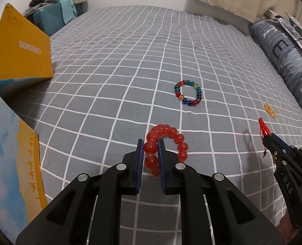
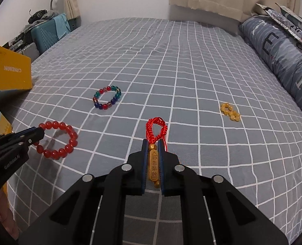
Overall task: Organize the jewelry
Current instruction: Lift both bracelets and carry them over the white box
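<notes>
Yellow box [image 1: 22, 47]: open, far left edge of the bed [image 1: 130, 61], lid standing; likely destination for the pieces.

Left hand-held gripper [image 1: 151, 149]: pitched steeply downward, closed on the red bead bracelet [image 1: 167, 132], pads clamping one large bead. The rest of the loop hangs beyond the jaws, apparently lifted off the cover. Handling, as judged: smooth round beads, hard and slippery, on a cord that flexes; moderately weighty; best taken across a single bead or the strand, as here.

Multicoloured bead bracelet [image 1: 188, 92]: lying flat on the bed, mid-cover, well apart from both tools. Same glassy beads, smaller; take at one bead.

Right hand-held gripper [image 2: 152, 143]: angled downward, jaws nearly closed on the gold charm [image 2: 154, 165], which lies lengthwise between the pads. Its red braided cord [image 2: 156, 130] loops out past the fingertips. Charm judged rigid and light; cord soft, limp, likely to swing. The charm body is the sound hold.

Yellow bead cluster [image 2: 230, 112]: small, on the bed near the blue pillow [image 2: 283, 61], untouched.
</notes>
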The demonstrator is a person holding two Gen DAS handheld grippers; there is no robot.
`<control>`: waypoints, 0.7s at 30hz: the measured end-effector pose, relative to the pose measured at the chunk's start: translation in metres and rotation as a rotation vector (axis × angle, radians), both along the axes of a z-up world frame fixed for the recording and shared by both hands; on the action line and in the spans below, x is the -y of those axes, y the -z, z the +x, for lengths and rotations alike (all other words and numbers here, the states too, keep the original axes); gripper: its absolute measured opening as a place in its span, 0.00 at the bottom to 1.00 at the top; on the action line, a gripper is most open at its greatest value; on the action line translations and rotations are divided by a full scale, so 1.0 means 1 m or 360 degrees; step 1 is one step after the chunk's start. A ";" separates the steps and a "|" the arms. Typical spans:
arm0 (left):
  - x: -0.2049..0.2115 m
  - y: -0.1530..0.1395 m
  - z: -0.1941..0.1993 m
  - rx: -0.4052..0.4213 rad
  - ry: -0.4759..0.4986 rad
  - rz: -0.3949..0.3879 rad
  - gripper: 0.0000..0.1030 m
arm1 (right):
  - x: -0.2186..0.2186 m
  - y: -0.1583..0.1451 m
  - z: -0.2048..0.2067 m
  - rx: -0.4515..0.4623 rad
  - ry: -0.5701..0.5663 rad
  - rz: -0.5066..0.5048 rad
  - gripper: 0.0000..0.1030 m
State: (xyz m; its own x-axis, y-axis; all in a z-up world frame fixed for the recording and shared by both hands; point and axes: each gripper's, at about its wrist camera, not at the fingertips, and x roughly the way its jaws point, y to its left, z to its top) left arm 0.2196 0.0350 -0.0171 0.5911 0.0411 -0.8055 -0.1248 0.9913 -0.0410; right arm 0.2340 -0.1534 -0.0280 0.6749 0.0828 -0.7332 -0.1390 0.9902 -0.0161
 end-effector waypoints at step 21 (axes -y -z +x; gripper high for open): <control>-0.003 -0.045 -0.050 0.0062 0.0092 -0.0004 0.13 | -0.010 -0.051 -0.047 -0.0030 0.0150 -0.0003 0.09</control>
